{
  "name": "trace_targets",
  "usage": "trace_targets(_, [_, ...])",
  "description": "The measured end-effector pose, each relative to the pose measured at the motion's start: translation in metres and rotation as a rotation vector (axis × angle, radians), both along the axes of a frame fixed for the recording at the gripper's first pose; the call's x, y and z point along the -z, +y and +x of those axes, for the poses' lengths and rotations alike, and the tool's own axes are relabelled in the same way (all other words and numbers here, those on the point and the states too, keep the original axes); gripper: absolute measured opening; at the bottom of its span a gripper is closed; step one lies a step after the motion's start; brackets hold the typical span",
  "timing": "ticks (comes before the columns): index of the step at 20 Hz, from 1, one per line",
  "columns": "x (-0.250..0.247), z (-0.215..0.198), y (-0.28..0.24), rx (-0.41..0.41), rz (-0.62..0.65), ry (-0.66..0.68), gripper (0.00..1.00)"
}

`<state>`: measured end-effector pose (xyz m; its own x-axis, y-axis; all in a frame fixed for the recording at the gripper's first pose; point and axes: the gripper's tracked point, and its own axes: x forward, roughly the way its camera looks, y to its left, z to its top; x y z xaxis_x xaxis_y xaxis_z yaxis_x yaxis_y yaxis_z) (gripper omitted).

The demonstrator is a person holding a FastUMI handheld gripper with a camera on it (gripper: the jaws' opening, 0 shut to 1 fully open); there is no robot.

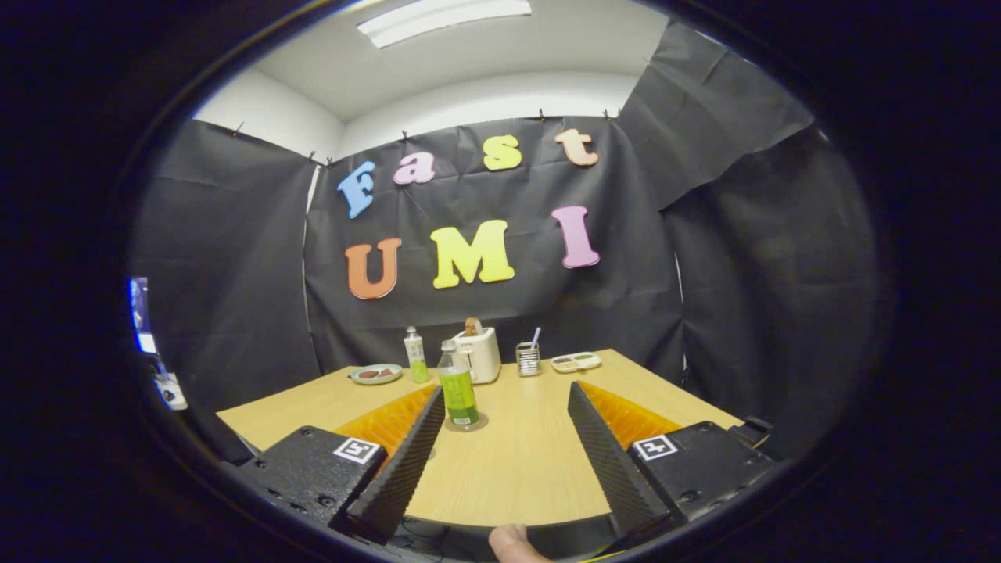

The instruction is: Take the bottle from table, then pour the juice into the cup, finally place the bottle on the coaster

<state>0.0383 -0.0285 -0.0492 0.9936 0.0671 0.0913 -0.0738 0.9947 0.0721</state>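
Black cloth walls enclose the booth, with white wall and a ceiling light panel [444, 17] above them, and a light wood-grain surface [512, 461] carries all items.

The clear plastic bottle with green juice and green label [457, 389] stands upright on a round transparent coaster [466, 423], near the middle of the surface. It sits just ahead of the left finger's tip, closer to that finger than to the right one, and touches neither. Whether its cap is on cannot be told with certainty.

The gripper [504, 395] is spread wide, both fingers apart with bare surface between them, grasping nothing. A fingertip of the person's hand [512, 545] shows at the near edge, below the fingers.

Beyond the bottle, toward the back wall, the following stand in a loose row:
- a second, smaller bottle with white upper body and green lower part [415, 356], upright, just behind and left of the juice bottle;
- a pale green round plate holding brown pieces [376, 374], further left;
- a white toaster with a slice of bread upright in its slot [478, 351], just right of the smaller bottle;
- a small metal mesh holder with a straw-like stick in it [529, 357], right of the toaster;
- a white divided dish with dark contents [576, 361], furthest right.

A lit screen edge [140, 315] shows beside the left cloth wall.
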Motion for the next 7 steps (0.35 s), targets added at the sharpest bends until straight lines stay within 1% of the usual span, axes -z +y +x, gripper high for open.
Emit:
trace_targets(2, [-0.010, -0.008, 0.003, 0.022, -0.042, -0.061, 1.00])
trace_targets(3, [-0.014, -0.006, -0.003, 0.060, -0.058, -0.086, 1.00])
trace_targets(4, [-0.016, -0.011, -0.003, 0.060, -0.056, -0.096, 1.00])
trace_targets(7, [-0.010, -0.007, 0.005, 0.021, -0.031, -0.063, 1.00])
